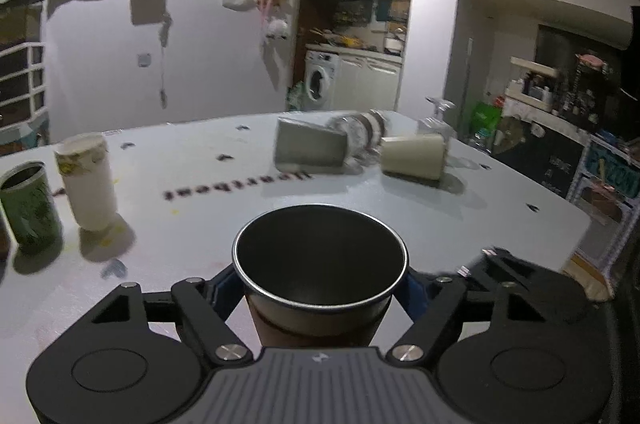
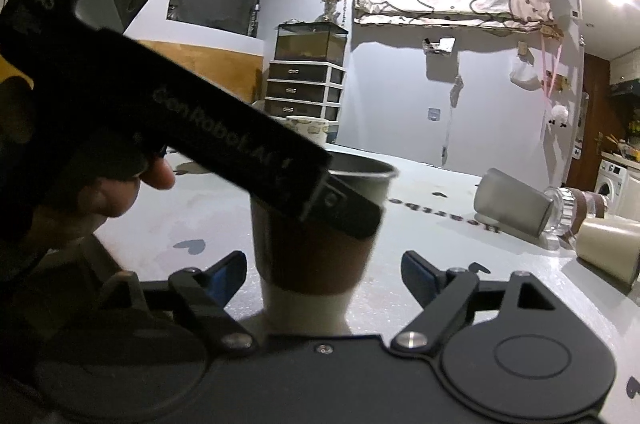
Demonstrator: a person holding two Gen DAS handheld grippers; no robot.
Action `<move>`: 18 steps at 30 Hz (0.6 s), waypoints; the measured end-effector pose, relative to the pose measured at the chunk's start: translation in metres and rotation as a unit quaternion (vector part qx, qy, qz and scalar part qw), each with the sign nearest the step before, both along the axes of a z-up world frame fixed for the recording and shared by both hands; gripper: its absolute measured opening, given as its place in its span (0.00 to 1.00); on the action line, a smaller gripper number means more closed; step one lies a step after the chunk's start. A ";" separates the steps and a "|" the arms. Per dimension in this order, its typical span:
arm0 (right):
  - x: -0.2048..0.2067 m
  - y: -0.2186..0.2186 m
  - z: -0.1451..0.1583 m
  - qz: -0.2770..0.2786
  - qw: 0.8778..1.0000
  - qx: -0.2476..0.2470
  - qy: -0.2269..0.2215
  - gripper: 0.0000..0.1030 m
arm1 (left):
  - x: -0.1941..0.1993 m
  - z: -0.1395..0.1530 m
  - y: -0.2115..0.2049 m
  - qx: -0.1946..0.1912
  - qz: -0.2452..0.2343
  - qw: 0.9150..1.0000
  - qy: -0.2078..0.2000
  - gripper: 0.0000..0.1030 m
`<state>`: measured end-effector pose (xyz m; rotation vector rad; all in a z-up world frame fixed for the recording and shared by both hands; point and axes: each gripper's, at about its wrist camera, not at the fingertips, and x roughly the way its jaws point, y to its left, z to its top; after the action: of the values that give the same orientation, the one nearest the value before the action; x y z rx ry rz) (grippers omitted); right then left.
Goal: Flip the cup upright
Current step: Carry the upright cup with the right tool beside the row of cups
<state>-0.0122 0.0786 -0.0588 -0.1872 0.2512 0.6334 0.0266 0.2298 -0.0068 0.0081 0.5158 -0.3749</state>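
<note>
A metal cup with a brown sleeve (image 1: 320, 264) stands upright, mouth up, between the blue-padded fingers of my left gripper (image 1: 320, 290), which is shut on it. In the right wrist view the same cup (image 2: 316, 244) rests on the white table with the left gripper's finger (image 2: 344, 207) across its side. My right gripper (image 2: 324, 274) is open, its pads apart on either side of the cup's base and not touching it.
On the white table (image 1: 200, 224) a grey cup (image 1: 310, 145), a glass jar (image 1: 360, 129) and a cream cup (image 1: 414, 155) lie on their sides. A white cup (image 1: 88, 179) and a green can (image 1: 28, 207) stand upright at left. The table edge is at right.
</note>
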 end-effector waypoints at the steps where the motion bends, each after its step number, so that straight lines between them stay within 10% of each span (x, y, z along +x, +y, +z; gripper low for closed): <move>1: 0.000 0.000 0.000 -0.002 1.000 0.000 0.001 0.82 | 0.004 0.002 0.003 -0.001 0.008 1.000 -0.007 0.76; 18: 0.003 -0.001 0.000 -0.018 1.000 0.008 0.001 0.83 | 0.154 0.014 0.045 -0.015 0.181 0.983 -0.030 0.76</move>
<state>-0.0096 0.0777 -0.0586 -0.1654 0.2515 0.5991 0.1804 0.2744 0.0076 -0.1030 0.4420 -0.0268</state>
